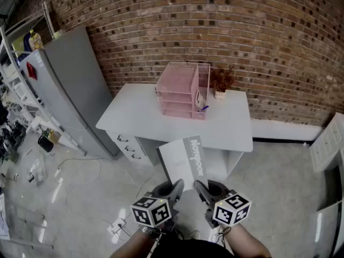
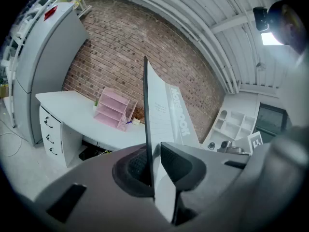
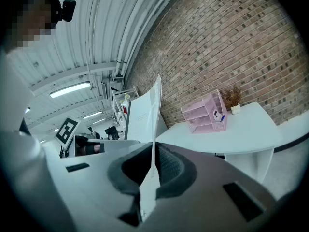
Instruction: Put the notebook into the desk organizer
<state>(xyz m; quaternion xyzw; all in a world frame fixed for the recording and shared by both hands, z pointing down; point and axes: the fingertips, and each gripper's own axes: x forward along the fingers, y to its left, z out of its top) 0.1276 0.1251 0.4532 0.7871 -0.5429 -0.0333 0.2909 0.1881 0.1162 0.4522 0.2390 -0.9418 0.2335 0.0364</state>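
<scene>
Holding your left gripper (image 1: 173, 187) low, you have its 2 jaws clamped on the near edge of the notebook (image 1: 185, 161), which is in the air short of the white desk (image 1: 137, 120). Your right gripper (image 1: 201, 188) pinches that same edge just beside it. The pink desk organizer (image 1: 180, 90) stands on the desk, well apart from the notebook.
</scene>
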